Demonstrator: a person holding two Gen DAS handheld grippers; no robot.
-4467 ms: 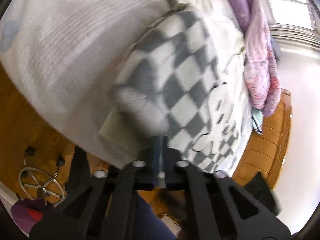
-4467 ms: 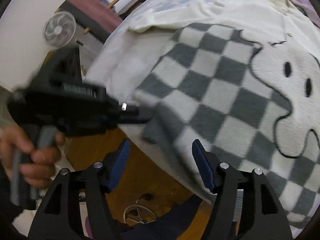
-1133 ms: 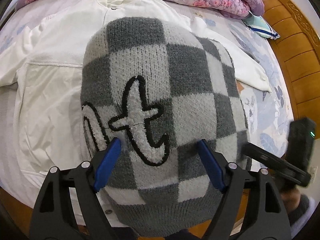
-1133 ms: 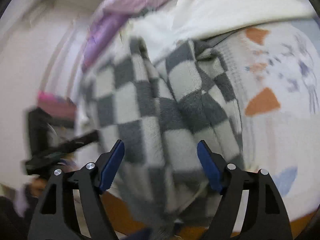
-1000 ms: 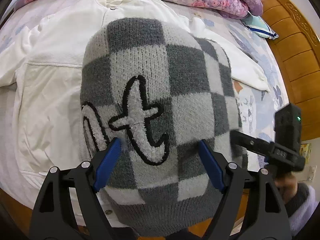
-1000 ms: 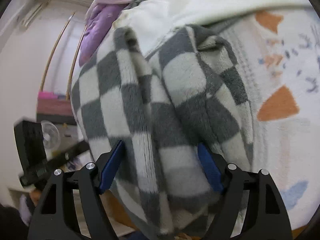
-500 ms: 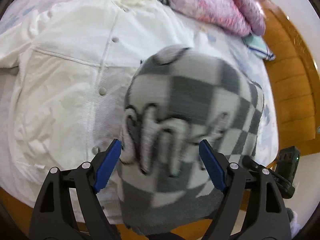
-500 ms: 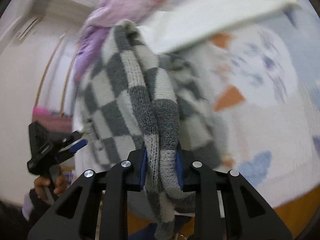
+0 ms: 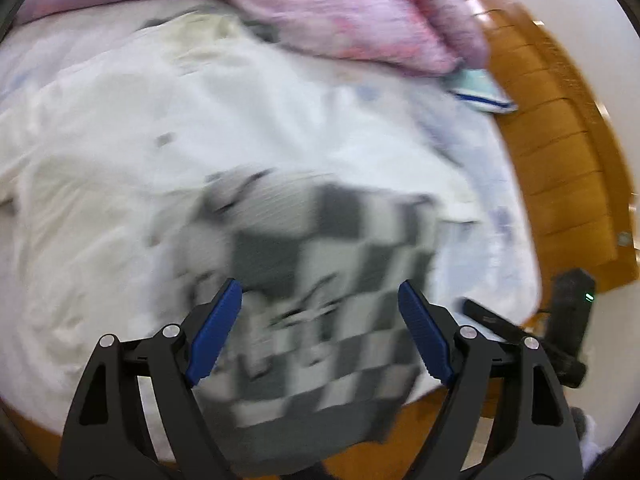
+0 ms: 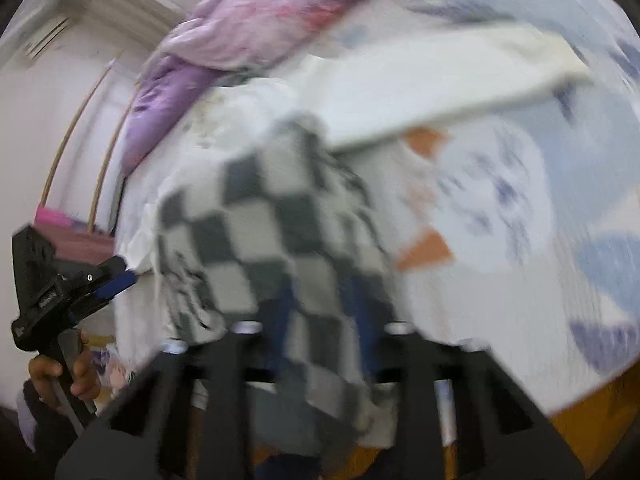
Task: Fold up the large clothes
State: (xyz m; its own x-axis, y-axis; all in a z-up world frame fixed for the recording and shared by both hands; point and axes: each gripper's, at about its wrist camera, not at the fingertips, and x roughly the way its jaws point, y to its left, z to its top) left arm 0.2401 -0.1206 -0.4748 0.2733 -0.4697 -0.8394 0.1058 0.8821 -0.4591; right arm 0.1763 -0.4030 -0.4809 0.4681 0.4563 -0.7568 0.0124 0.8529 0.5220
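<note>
The folded grey-and-white checked sweater (image 9: 320, 288) hangs at the bed's near edge, blurred by motion. My left gripper (image 9: 320, 328) is open and empty, its blue pads either side of the sweater without touching it. In the right wrist view my right gripper (image 10: 320, 332) is shut on the sweater's (image 10: 260, 232) lower edge, which passes between the blue pads. The right gripper also shows in the left wrist view (image 9: 532, 332) at the right. The left gripper appears in the right wrist view (image 10: 76, 284) at the left, held by a hand.
A white button-up jacket (image 9: 140, 152) lies spread on the bed beneath the sweater. A pink-purple quilt (image 9: 340, 16) is heaped at the far side. A wooden headboard (image 9: 560, 160) stands at the right. The patterned sheet (image 10: 500, 200) lies right of the sweater.
The right gripper closed on the sweater's edge and has drawn it toward the bed's near right edge. The left gripper stayed open and pulled back; the sweater looks smaller and farther.
</note>
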